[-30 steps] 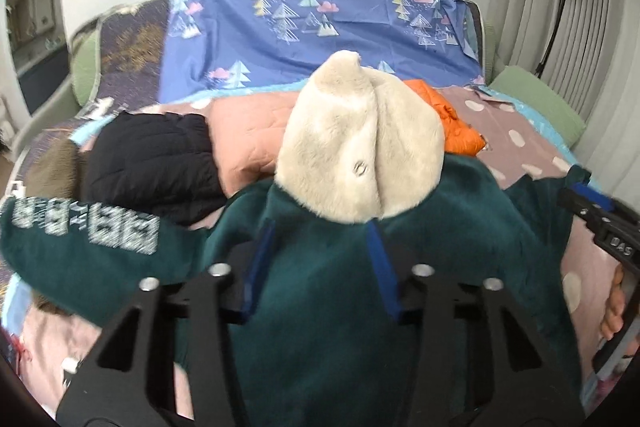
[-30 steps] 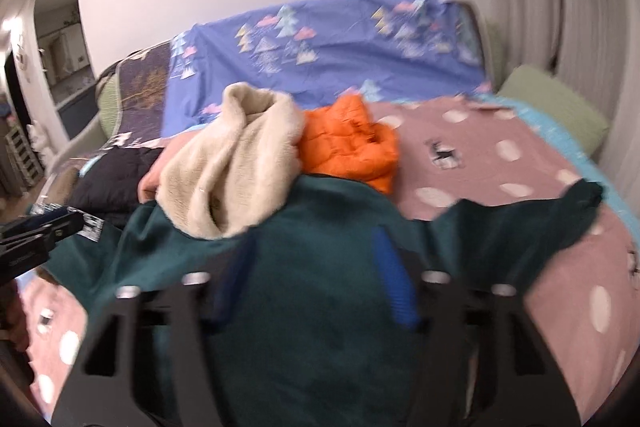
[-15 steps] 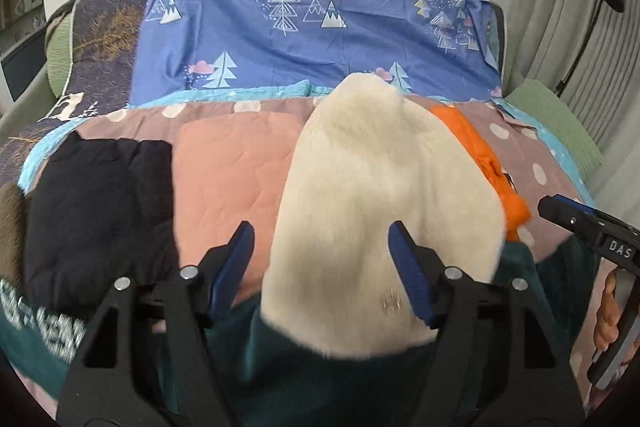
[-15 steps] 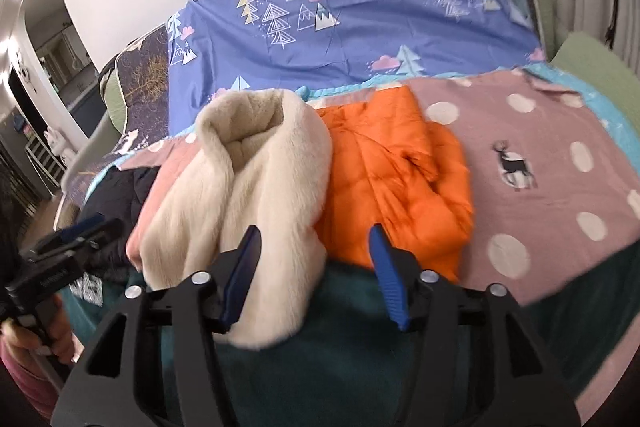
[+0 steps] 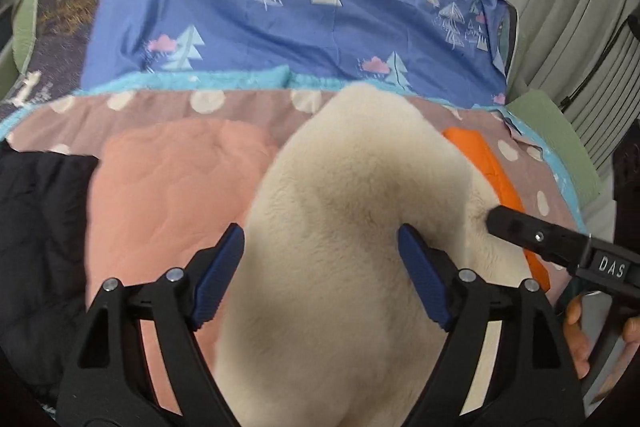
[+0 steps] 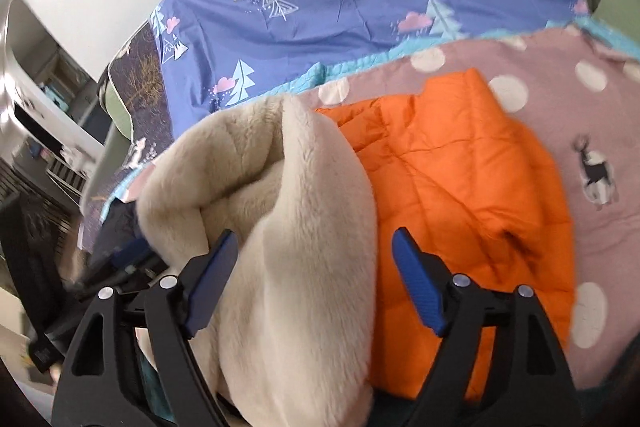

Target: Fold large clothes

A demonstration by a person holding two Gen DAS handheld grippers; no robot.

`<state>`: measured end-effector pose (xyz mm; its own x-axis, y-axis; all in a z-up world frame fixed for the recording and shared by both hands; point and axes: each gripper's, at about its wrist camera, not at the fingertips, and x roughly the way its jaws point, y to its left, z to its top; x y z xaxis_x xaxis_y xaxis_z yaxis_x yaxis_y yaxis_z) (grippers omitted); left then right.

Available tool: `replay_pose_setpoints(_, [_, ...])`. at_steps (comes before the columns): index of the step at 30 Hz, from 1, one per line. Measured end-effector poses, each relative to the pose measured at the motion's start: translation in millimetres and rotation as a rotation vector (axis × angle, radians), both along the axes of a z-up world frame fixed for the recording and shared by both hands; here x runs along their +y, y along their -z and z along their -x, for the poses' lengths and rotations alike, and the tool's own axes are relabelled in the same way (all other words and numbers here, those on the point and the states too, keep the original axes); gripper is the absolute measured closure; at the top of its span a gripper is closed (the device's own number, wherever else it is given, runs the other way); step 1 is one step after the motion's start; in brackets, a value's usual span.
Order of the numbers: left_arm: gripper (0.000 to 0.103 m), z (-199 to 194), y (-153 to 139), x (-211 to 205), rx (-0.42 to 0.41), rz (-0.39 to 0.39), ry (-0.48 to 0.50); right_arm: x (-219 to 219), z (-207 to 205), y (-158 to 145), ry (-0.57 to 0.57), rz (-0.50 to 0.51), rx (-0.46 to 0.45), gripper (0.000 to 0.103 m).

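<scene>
A cream fleece garment (image 5: 352,227) lies bunched on the bed; it also shows in the right wrist view (image 6: 272,235). My left gripper (image 5: 320,247) is open, its blue pads on either side of the fleece, just above it. My right gripper (image 6: 316,251) is open over the fleece's right edge, where it meets an orange puffer jacket (image 6: 464,187). The right gripper's black finger (image 5: 532,239) shows in the left wrist view, touching the fleece's right side. The dark green garment barely shows at the bottom edge of the right wrist view (image 6: 154,393).
A pink quilted garment (image 5: 168,199) and a black puffer (image 5: 36,247) lie left of the fleece. The bed has a mauve dotted cover (image 6: 560,95) and a blue tree-print sheet (image 5: 280,15) behind. A green pillow (image 5: 556,131) lies at the right.
Both grippers have moved forward from over the dark green garment to the cream fleece. The green garment has dropped out of view. Both grippers stay open.
</scene>
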<state>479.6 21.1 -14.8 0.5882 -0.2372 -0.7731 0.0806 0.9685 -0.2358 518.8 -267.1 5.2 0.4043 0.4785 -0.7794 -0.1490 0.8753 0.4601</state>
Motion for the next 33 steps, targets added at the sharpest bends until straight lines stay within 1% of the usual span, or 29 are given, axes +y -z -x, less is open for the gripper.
replay_pose_setpoints(1, [0.028,-3,5,-3,0.012,-0.004,0.0,1,-5,4,0.009,-0.002,0.016,0.024])
replay_pose_setpoints(2, [0.047,-7,12,-7,0.028,-0.009,0.008,2,-10,11,0.032,0.002,0.029,0.026])
replay_pose_setpoints(3, [0.057,-10,17,-10,0.04,-0.011,0.02,4,-11,14,0.041,-0.001,0.032,0.049])
replay_pose_setpoints(4, [0.07,-10,19,-12,0.038,-0.016,0.017,8,-13,18,0.027,-0.012,0.041,0.082])
replay_pose_setpoints(5, [0.082,-9,19,-13,0.026,-0.033,0.007,13,-14,20,0.006,-0.005,0.043,0.088])
replay_pose_setpoints(6, [0.087,-8,17,-12,0.015,-0.04,0.007,15,-13,18,0.005,0.007,0.024,0.09])
replay_pose_setpoints(7, [0.095,-5,11,-6,-0.004,-0.032,0.001,18,-9,10,-0.002,0.013,-0.023,0.091])
replay_pose_setpoints(8, [0.097,0,5,1,-0.02,-0.008,-0.009,20,-3,-1,-0.022,-0.003,-0.073,0.092])
replay_pose_setpoints(9, [0.098,7,-5,12,-0.047,0.04,-0.016,18,3,-10,-0.033,-0.025,-0.109,0.092])
replay_pose_setpoints(10, [0.101,15,-17,22,-0.079,0.077,-0.019,16,13,-23,-0.048,-0.063,-0.153,0.092])
replay_pose_setpoints(11, [0.103,22,-27,28,-0.107,0.098,-0.018,12,28,-41,-0.081,-0.116,-0.214,0.092])
replay_pose_setpoints(12, [0.103,38,-44,38,-0.16,0.124,-0.009,10,44,-56,-0.118,-0.132,-0.274,0.093])
replay_pose_setpoints(13, [0.103,48,-54,42,-0.194,0.135,0.002,8,61,-72,-0.159,-0.125,-0.34,0.093])
replay_pose_setpoints(14, [0.103,68,-70,51,-0.25,0.146,0.01,6,81,-85,-0.201,-0.107,-0.404,0.093])
replay_pose_setpoints(16, [0.103,95,-89,61,-0.303,0.161,0.031,4,121,-104,-0.266,-0.062,-0.509,0.093])
replay_pose_setpoints(17, [0.103,111,-97,64,-0.32,0.171,0.055,3,151,-111,-0.309,-0.03,-0.573,0.093])
replay_pose_setpoints(18, [0.102,123,-103,64,-0.323,0.181,0.084,2,173,-113,-0.343,-0.014,-0.606,0.093])
replay_pose_setpoints(19, [0.086,138,-105,61,-0.323,0.19,0.119,2,192,-112,-0.37,0.006,-0.627,0.093])
replay_pose_setpoints(20, [0.054,146,-106,60,-0.323,0.185,0.132,1,215,-108,-0.401,0.034,-0.649,0.093])
replay_pose_setpoints(22, [0.029,168,-101,48,-0.345,0.147,0.159,1,249,-96,-0.443,0.07,-0.674,0.093])
replay_pose_setpoints(24, [0.028,178,-90,35,-0.321,0.11,0.211,5,282,-81,-0.487,0.114,-0.683,0.093])
replay_pose_setpoints(25, [0.028,181,-84,32,-0.304,0.111,0.22,6,291,-75,-0.506,0.134,-0.685,0.093])
replay_pose_setpoints(26, [0.027,183,-74,28,-0.272,0.133,0.235,9,308,-64,-0.541,0.173,-0.684,0.093])
replay_pose_setpoints(28, [0.026,185,-57,21,-0.216,0.175,0.27,15,322,-44,-0.585,0.217,-0.661,0.093])
replay_pose_setpoints(30, [0.026,188,-37,9,-0.166,0.173,0.302,13,333,-22,-0.595,0.229,-0.594,0.092])
replay_pose_setpoints(31, [0.026,191,-27,3,-0.148,0.162,0.318,11,333,-16,-0.586,0.228,-0.566,0.091])
replay_pose_setpoints(33, [0.026,196,-9,-13,-0.11,0.129,0.362,-2,335,-1,-0.544,0.212,-0.476,0.088])
